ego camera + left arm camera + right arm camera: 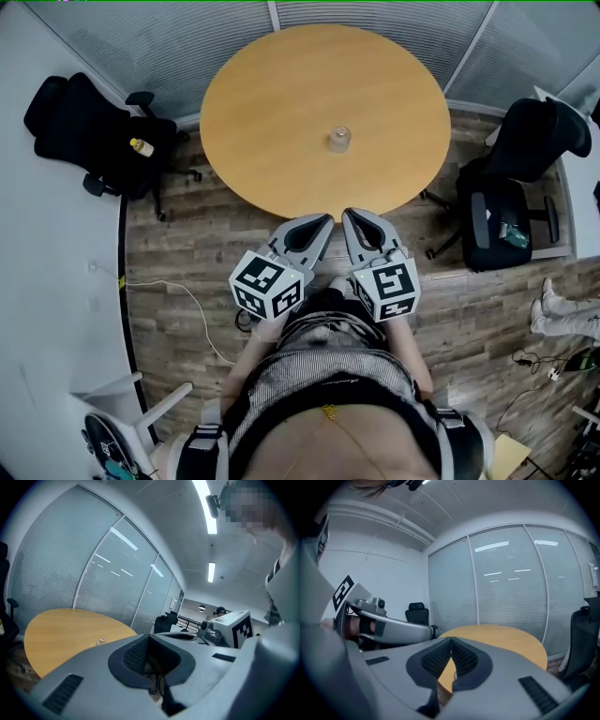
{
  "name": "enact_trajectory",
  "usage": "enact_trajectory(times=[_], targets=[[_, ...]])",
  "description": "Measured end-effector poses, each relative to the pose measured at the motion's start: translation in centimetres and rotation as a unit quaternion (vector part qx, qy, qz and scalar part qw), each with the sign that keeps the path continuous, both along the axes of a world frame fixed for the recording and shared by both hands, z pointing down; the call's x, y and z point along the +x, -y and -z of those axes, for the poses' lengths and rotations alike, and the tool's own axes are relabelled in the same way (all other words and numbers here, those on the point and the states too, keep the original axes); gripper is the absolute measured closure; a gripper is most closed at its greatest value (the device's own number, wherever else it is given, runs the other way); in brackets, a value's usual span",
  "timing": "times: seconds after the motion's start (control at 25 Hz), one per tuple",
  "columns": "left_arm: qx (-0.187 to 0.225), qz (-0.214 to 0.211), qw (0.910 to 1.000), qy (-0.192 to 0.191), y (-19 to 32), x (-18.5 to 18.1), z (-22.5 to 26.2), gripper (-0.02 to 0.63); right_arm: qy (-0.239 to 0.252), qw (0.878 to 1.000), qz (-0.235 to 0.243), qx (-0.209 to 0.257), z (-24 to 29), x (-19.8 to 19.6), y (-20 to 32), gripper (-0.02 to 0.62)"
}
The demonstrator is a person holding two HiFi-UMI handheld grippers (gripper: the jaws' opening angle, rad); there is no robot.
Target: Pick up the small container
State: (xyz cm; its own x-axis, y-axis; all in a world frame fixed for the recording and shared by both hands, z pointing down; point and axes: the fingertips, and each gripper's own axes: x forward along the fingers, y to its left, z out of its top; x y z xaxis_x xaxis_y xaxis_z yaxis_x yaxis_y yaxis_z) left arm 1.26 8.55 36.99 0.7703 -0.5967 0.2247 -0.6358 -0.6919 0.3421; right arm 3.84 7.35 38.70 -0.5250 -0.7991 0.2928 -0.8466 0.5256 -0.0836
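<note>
A small clear container stands upright on the round wooden table, right of its middle. It shows small in the left gripper view as the container on the tabletop. My left gripper and right gripper are held side by side just off the table's near edge, well short of the container. Both are shut with nothing between the jaws. In their own views the left gripper and right gripper show their pads pressed together.
A black office chair with a small yellow item stands at the left, another black chair at the right of the table. Glass walls with blinds run behind. A white cable lies on the wood floor. My body fills the bottom of the head view.
</note>
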Motion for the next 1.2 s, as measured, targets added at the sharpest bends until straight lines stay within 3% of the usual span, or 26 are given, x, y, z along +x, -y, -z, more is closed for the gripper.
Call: enact_trajectory(times=[0.64, 1.2], targets=[[-0.017, 0.022, 0.9996, -0.004, 1.2, 0.2, -1.4, 0.601, 0.009, 1.000, 0.021, -0.010, -0.6, -0.4, 1.6, 0.575], [0.003, -0.069, 0.9976, 0.000, 9.8, 0.8, -0.7, 0.601, 0.003, 0.998, -0.061, 0.000, -0.2, 0.7, 10.1, 0.575]])
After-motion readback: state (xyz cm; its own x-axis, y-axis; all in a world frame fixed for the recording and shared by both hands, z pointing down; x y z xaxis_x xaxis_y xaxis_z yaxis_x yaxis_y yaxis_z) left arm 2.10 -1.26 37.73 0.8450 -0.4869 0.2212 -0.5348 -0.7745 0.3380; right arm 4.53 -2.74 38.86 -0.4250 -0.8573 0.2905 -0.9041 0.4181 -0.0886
